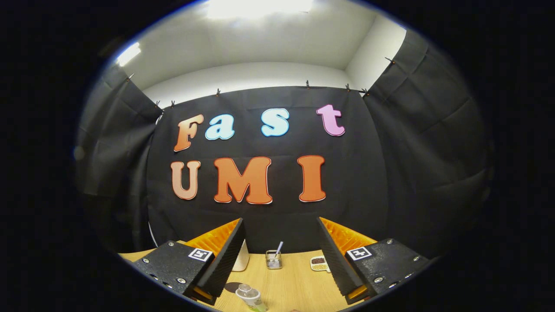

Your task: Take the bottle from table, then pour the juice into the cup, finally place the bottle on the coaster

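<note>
bottle [251, 298] stands low between the wide-open, empty jaws on the desk [290, 281], so descend centred and grip its body below the cap.

Bright ceiling glare above, dim booth, fisheye-bent edges.

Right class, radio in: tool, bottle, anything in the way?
Tool open, holding nothing. Bottle on table, low between the fingers, untouched. Glass holder stands beyond; path clear.
</note>
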